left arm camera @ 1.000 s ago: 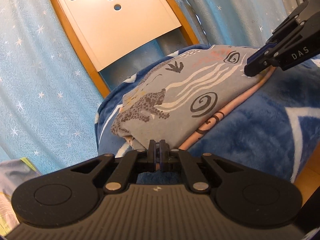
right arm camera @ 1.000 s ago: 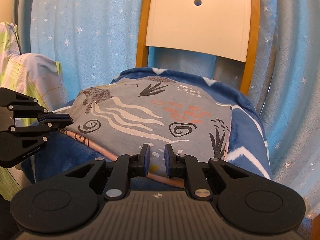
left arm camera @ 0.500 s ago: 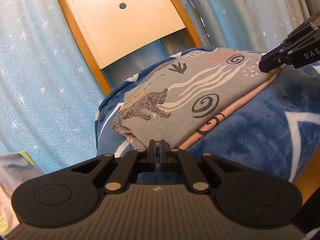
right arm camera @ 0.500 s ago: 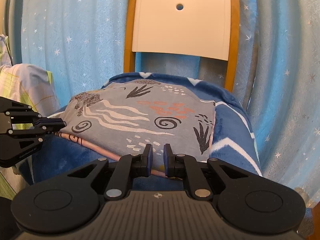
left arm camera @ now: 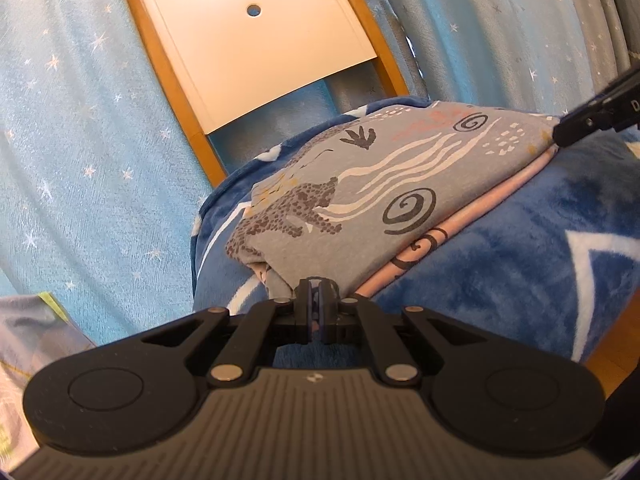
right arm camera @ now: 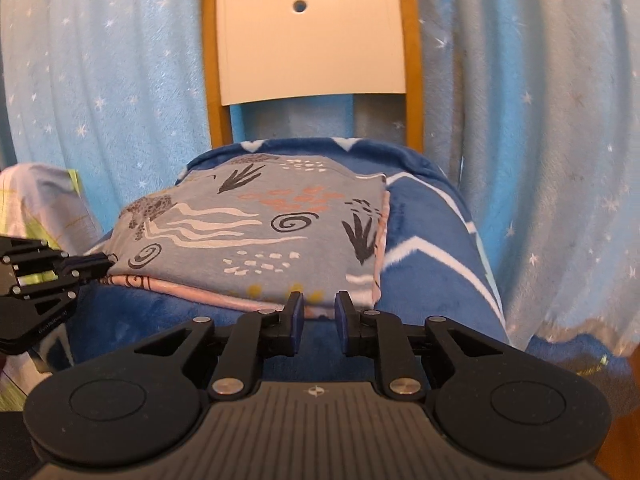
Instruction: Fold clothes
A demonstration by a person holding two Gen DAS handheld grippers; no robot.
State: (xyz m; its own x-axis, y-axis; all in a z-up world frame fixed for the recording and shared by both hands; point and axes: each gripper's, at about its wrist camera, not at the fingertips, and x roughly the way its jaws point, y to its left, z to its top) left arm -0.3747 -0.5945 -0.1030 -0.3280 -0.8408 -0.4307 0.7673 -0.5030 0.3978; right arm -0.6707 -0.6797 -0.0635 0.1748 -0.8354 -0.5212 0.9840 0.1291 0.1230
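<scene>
Star-print blue curtain (right arm camera: pixel 540 120) behind everything, chair back (right arm camera: pixel 312 36) dead ahead, and the blue blanket (right arm camera: pixel 432 240) covering the seat is my work surface.

Folded grey printed garment (right arm camera: pixel 256 236) lies on the blanket, pink layer showing under its near edge.

What changed over the last second: my right gripper (right arm camera: pixel 319 318) has gone from nearly shut to clearly parted, fingers straddling the near edge without pinching it. It has also backed off; in the left wrist view its tip (left arm camera: pixel 576 130) now sits at the far corner, further from me than it was. I read that as a release: the right side of the fold is laid down.

Left gripper (left arm camera: pixel 315 308) hasn't let go. Jaws are pressed together on the garment's near-left corner, with cloth bunched right at the tips (same as a second ago). So one corner is still held and the fold isn't finished.

Edges and room:
- Garment's right edge runs parallel to the blanket's white zigzag, with a blanket margin beyond it.
- Left corner sits close to the seat's left drop-off, where the blanket curls down. Little slack there.
- Chair back blocks travel forward.
- Light patterned cloth (right arm camera: pixel 36 200) piled off the left side, near my left gripper body.
- Open space is toward me and up.
</scene>
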